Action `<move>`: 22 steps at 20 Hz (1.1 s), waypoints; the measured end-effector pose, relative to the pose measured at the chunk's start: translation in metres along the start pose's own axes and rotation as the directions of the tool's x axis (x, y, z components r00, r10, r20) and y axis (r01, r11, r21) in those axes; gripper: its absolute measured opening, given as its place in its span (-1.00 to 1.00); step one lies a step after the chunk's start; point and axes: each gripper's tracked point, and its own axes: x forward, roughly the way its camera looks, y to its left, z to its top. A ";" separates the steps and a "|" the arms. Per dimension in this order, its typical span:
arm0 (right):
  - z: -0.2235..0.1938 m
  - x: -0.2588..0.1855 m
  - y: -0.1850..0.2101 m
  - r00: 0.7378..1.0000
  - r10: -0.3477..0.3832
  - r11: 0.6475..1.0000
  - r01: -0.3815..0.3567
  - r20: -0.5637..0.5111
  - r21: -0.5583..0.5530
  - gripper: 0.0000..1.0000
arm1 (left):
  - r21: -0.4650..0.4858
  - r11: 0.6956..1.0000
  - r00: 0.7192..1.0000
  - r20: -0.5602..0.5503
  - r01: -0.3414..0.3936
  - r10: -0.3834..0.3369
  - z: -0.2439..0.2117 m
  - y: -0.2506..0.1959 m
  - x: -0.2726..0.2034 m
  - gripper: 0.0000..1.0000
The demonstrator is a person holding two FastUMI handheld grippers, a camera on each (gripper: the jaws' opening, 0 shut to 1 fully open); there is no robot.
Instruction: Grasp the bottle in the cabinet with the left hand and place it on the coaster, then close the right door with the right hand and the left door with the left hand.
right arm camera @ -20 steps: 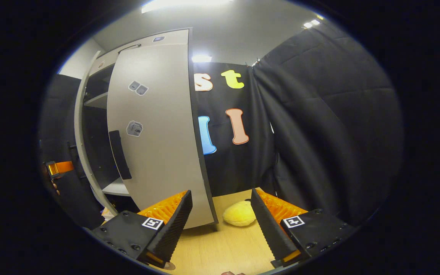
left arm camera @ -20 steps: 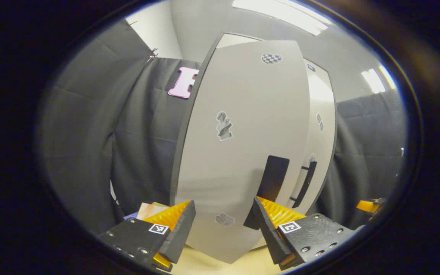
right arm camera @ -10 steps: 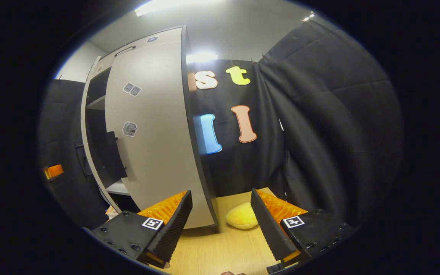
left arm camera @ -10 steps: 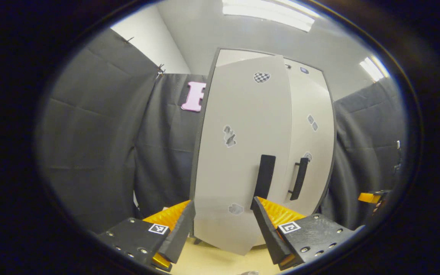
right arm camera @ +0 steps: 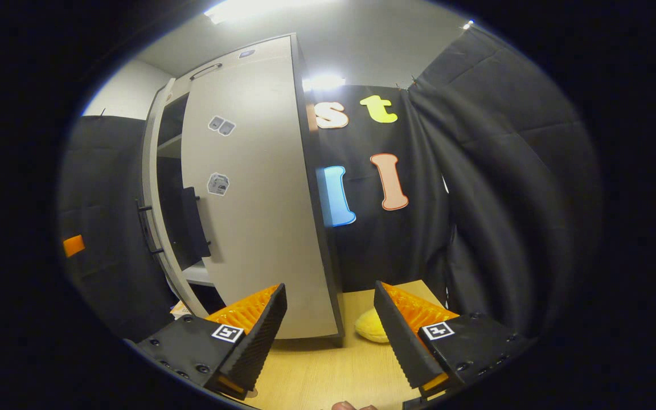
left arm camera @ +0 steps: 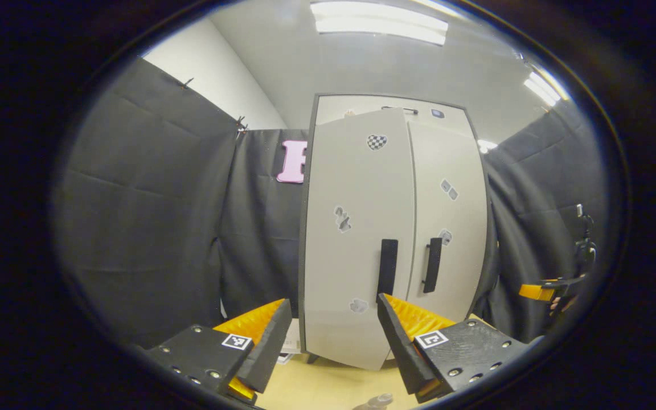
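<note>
Left door (left arm camera: 356, 228) stands slightly ajar beside shut right door (left arm camera: 447, 216).

Each tool (left arm camera: 333, 341) (right arm camera: 331, 336) has screwed black mounts bearing square black-and-white markers.

A staged recording booth, not a lived-in home. Black cloth (left arm camera: 151, 216) hangs in folds as walls on every side, clipped up at the top against a plain white wall (left arm camera: 214, 74) behind. Long strip ceiling lights (left arm camera: 379, 23) shine overhead, as in an office or lab. A lone grey two-door cabinet (left arm camera: 356, 228) bearing small printed marker stickers (left arm camera: 377, 141) stands on a pale wooden surface (right arm camera: 328, 370), beside a yellow plush toy (right arm camera: 370, 329).
</note>
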 end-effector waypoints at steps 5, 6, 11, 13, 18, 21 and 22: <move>-0.004 -0.010 0.009 1.000 -0.018 1.000 0.018 0.008 0.011 0.95 | 0.026 1.000 1.000 -0.003 -0.006 0.006 -0.002 0.000 -0.004 0.75; -0.004 -0.010 0.009 1.000 -0.025 1.000 0.025 0.011 0.000 0.95 | 0.027 1.000 1.000 -0.009 -0.001 0.001 -0.004 -0.001 -0.003 0.75; 0.007 -0.010 0.013 0.996 -0.083 0.996 0.084 0.029 -0.043 0.95 | -0.073 0.997 0.999 -0.024 0.026 -0.028 -0.005 0.000 -0.003 0.92; 0.014 -0.011 0.020 0.995 -0.089 0.995 0.091 0.046 -0.037 0.95 | -0.058 0.998 1.000 -0.016 0.004 -0.005 -0.001 0.006 -0.004 0.90; 0.016 -0.010 0.044 0.996 -0.073 0.995 0.076 0.055 -0.063 0.95 | -0.056 0.998 1.000 -0.004 0.013 -0.014 0.003 0.009 -0.006 0.76; 0.016 -0.017 0.050 0.995 -0.073 0.989 0.081 0.072 -0.123 0.95 | -0.054 0.999 1.000 0.009 -0.006 0.007 0.004 0.016 -0.007 0.76; 0.015 -0.019 0.052 0.994 -0.068 0.987 0.079 0.080 -0.139 0.95 | -0.055 0.998 1.000 0.020 -0.010 0.011 0.006 0.018 -0.006 0.76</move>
